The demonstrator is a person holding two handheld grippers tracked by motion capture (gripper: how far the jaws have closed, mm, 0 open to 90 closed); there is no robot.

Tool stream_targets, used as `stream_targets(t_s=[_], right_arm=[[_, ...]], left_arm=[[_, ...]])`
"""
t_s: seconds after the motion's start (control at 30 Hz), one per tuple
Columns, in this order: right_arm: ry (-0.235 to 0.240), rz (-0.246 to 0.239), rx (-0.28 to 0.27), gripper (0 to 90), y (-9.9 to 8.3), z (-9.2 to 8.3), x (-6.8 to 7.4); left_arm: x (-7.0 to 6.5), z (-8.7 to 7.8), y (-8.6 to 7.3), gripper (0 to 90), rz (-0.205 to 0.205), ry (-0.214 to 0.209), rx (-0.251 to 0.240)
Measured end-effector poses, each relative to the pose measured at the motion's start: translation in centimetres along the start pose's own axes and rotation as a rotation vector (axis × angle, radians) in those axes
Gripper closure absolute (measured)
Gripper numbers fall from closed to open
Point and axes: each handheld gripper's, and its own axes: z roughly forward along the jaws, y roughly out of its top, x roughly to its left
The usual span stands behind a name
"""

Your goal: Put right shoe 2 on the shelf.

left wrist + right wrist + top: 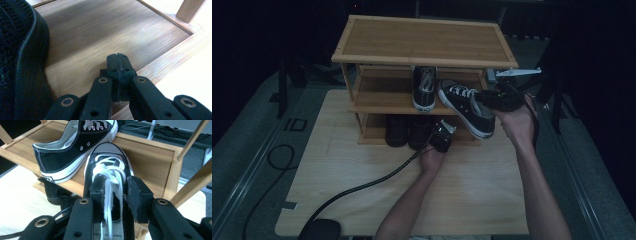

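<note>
— Where is the sneaker (107, 170) now?
— Between the right tongs (116, 192), gripped at its laced tongue, toe over the middle shelf (382, 100).
— And the left tongs (117, 65)?
— Closed, empty, near the bottom shelf (100, 37).

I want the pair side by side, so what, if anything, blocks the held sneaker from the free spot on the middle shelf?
Nothing visible does. The right tool holds the sneaker with its toe already over the middle shelf, and the boards to the right of the other sneaker are bare.
</note>
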Motion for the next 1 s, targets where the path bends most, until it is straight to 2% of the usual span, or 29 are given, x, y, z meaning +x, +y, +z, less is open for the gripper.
stream_targets(t_s=[0.37,0.4,0.53,0.7,0.87,1.0], right_arm=[[0.004,-0.001,-0.012,66.5,-0.4,-1.2,-0.3],[0.002,0.001,-0.024,66.5,-0.5,-1.6,-0.4],[-0.01,-0.003,-0.015,67.0,-0.7,-2.2,-0.8],[-0.024,0.015,-0.021,72.4,-1.0,-2.8,-1.5],[-0.05,0.016,0.001,88.3,-1.6,-3.4,-1.8],[-0.061,0.024,0.016,90.0,-2.2,-3.5,-2.0]], left_arm=[[0.0,0.0,0.0,89.9,-0.004,0.0,0.0],[0.0,0.0,0.0,89.9,-0.004,0.0,0.0],[0.0,0.0,0.0,89.9,-0.004,0.0,0.0],[0.0,0.0,0.0,89.9,-0.004,0.0,0.0],[0.0,0.0,0.0,89.9,-0.004,0.0,0.0],[-0.1,0.0,0.0,89.9,-0.004,0.0,0.0]])
